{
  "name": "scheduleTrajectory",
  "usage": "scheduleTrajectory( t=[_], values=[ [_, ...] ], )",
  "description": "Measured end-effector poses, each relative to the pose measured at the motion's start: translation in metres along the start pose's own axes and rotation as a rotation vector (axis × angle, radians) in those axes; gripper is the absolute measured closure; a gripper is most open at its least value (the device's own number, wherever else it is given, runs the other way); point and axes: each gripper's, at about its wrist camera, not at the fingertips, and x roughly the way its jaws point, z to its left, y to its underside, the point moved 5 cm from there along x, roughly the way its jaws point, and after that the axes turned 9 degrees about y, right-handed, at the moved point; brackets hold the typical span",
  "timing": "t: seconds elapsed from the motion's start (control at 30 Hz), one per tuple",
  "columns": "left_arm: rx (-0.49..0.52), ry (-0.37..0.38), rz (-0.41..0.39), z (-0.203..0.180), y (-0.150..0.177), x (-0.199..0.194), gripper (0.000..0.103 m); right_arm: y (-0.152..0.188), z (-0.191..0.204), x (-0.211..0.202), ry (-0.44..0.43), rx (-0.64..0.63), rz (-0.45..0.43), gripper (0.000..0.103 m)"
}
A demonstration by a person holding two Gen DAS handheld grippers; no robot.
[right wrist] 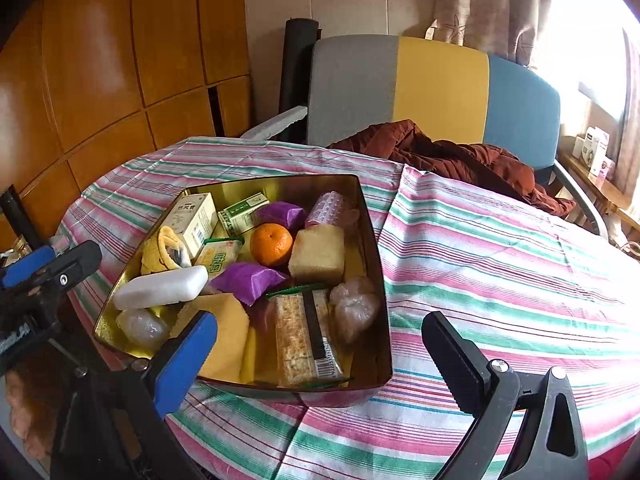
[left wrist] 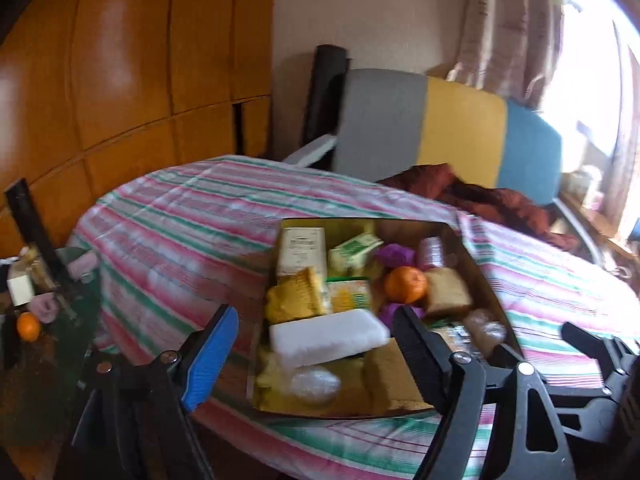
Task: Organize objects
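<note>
Right wrist view: a gold tin (right wrist: 372, 256) sits on the striped surface (right wrist: 500, 272), packed with an orange (right wrist: 271, 245), purple packets (right wrist: 250, 278), a white block (right wrist: 160, 288) and small cartons (right wrist: 194, 220). Right tongs (right wrist: 316, 344) hang near it, apart and empty. Left tongs (left wrist: 316, 338) likewise gape over the tin's near left end. Far behind stands a grey, yellow and blue chair (right wrist: 440, 88).

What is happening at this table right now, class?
A person holds two sets of tongs, left and right, both open and empty, near a gold tin on a striped tablecloth. The tin already holds a tangerine, medicine boxes, purple packets and a white foam block.
</note>
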Motion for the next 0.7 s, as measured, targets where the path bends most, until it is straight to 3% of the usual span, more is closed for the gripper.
scheduleTrajectory(
  t=[0.17, 0.43, 0.7],
  values=[
    [-0.029, 0.017, 0.030, 0.006, 0.006, 0.004, 0.022, 0.002, -0.002, 0.000, -0.004, 0.008, 0.002, 0.000],
    [0.007, -0.037, 0.016, 0.007, 0.010, 0.006, 0.022, 0.002, -0.004, 0.000, 0.002, 0.016, 0.005, 0.000],
    [0.014, -0.005, 0.012, 0.004, 0.013, 0.008, 0.023, 0.003, -0.003, 0.002, 0.009, 0.008, 0.012, 0.000]
  ],
)
